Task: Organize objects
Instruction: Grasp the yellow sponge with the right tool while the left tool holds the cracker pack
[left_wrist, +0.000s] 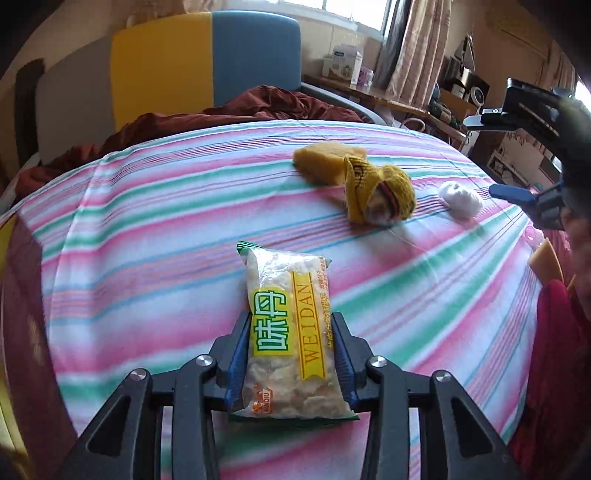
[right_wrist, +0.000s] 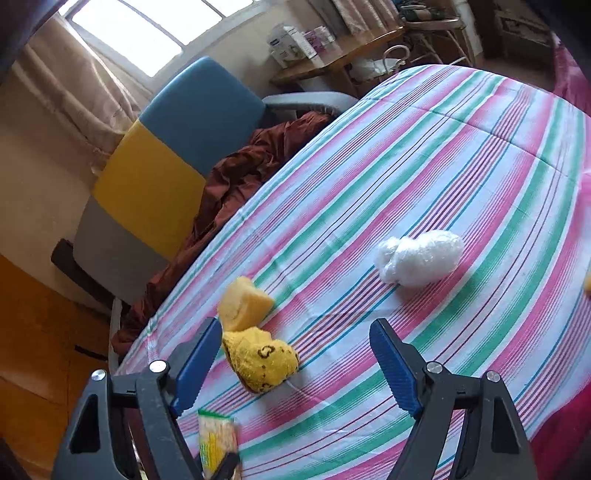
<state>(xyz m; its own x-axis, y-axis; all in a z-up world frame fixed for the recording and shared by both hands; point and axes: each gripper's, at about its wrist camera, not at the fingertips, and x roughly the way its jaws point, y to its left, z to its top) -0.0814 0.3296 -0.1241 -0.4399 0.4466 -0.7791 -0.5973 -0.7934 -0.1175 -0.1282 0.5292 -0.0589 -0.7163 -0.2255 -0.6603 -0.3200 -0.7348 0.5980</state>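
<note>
My left gripper (left_wrist: 291, 321) is shut on a clear snack packet (left_wrist: 291, 332) with a yellow and green label, held just above the striped bedspread (left_wrist: 147, 229). The packet's end also shows in the right wrist view (right_wrist: 216, 439). Farther on lie a yellow sponge (left_wrist: 328, 160), a yellow knitted hat (left_wrist: 380, 194) and a white crumpled plastic ball (left_wrist: 460, 199). My right gripper (right_wrist: 295, 354) is open and empty above the bed, with the hat (right_wrist: 260, 360) near its left finger, the sponge (right_wrist: 243, 302) beyond it and the plastic ball (right_wrist: 419, 260) ahead. The right gripper also shows in the left wrist view (left_wrist: 517, 194).
A rust-brown blanket (left_wrist: 236, 110) is bunched at the bed's far end against a yellow and blue headboard (left_wrist: 207, 62). A wooden desk (left_wrist: 388, 96) with boxes stands by the curtained window. A red garment (left_wrist: 554, 350) is at the right edge.
</note>
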